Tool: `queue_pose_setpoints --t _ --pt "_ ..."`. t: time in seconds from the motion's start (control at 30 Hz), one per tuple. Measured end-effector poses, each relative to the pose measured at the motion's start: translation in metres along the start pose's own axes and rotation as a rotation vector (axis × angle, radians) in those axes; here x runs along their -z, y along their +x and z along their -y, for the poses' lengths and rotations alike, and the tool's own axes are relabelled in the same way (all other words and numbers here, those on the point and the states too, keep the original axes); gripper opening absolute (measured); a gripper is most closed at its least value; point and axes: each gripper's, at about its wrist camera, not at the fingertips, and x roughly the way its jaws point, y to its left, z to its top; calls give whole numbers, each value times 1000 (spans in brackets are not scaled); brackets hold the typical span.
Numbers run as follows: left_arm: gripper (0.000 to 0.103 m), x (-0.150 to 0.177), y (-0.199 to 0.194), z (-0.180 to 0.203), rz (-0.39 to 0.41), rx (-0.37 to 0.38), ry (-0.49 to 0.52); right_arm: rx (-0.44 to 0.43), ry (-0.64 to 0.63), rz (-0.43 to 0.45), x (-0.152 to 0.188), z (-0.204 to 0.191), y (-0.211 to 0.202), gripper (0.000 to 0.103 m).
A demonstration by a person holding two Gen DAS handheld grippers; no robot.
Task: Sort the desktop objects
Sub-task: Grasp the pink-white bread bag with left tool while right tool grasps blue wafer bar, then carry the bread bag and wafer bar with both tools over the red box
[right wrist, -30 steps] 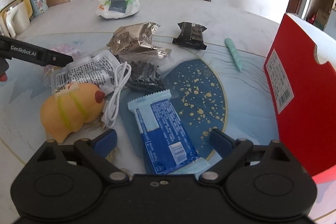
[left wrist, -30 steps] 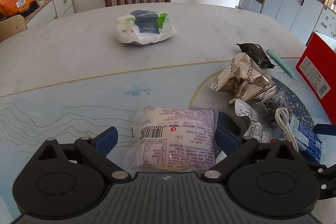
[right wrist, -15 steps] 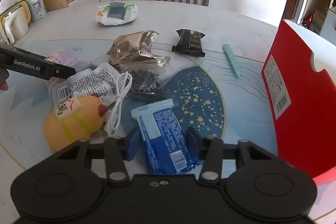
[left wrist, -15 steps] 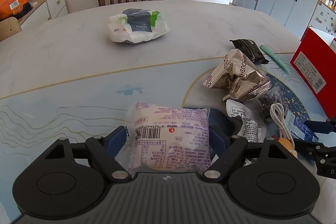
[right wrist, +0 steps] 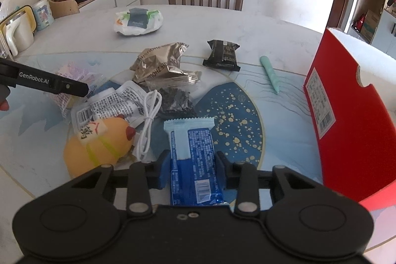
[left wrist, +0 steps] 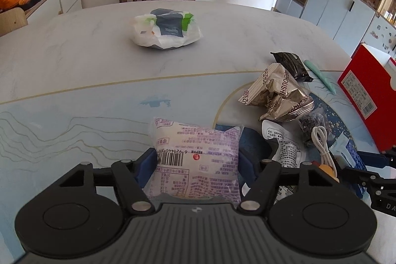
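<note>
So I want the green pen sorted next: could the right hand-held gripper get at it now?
Probably not yet: the right hand-held gripper is closing on the blue wrapper. The pen itself lies clear.

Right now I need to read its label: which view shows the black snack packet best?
The right wrist view: the black snack packet lies whole and unobstructed. In the left wrist view it sits small, partly behind the crumpled silver bag.

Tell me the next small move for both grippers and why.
Probably finish closing, then lift. The left hand-held gripper is closing around the purple-printed packet, the right hand-held gripper around the blue wrapper; both packs lie on the table.
</note>
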Motion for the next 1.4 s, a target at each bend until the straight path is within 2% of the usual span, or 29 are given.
queue_pose_setpoints --t 0.3,0.8,1.07,1.4 --pt "66 3 -17 -5 3 11 -7 24 16 7 1 -4 -14 37" --pt "63 13 -47 -6 -42 53 -1 54 56 27 6 -15 -49 37" --pt "63 17 -78 10 -40 113 25 61 83 43 8 -19 -78 37" --pt "63 10 -122 44 9 184 61 55 102 72 4 -17 -118 37"
